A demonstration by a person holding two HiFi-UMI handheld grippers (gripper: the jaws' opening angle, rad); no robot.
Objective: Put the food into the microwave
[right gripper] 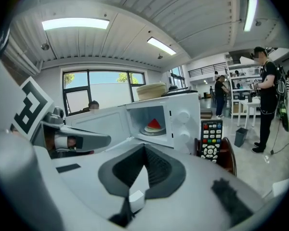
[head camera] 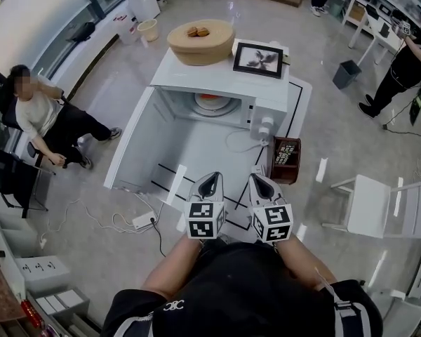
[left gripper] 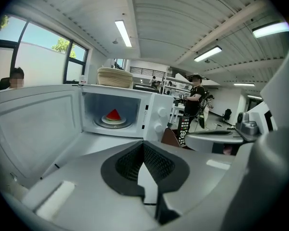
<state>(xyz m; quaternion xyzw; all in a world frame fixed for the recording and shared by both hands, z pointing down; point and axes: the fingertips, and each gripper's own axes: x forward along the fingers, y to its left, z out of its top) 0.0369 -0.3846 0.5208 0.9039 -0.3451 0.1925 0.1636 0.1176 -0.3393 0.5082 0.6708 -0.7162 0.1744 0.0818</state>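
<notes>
The white microwave (head camera: 224,83) stands at the back of the white table (head camera: 196,163), its door (head camera: 135,137) swung wide open to the left. Inside, a red wedge of food (head camera: 212,97) lies on a white plate (head camera: 215,107) on the turntable. The food (left gripper: 114,114) also shows in the left gripper view, and the same food (right gripper: 154,123) in the right gripper view. My left gripper (head camera: 212,179) and right gripper (head camera: 260,181) hover side by side over the table's front edge, well short of the microwave. The left gripper (left gripper: 143,146) and the right gripper (right gripper: 144,149) are both shut and hold nothing.
A round woven basket (head camera: 201,41) with buns and a framed picture (head camera: 258,59) sit on the microwave. A brown holder with a remote (head camera: 286,157) stands at the table's right edge. A white chair (head camera: 379,206) is right, a seated person (head camera: 43,118) left, a power strip (head camera: 143,221) on the floor.
</notes>
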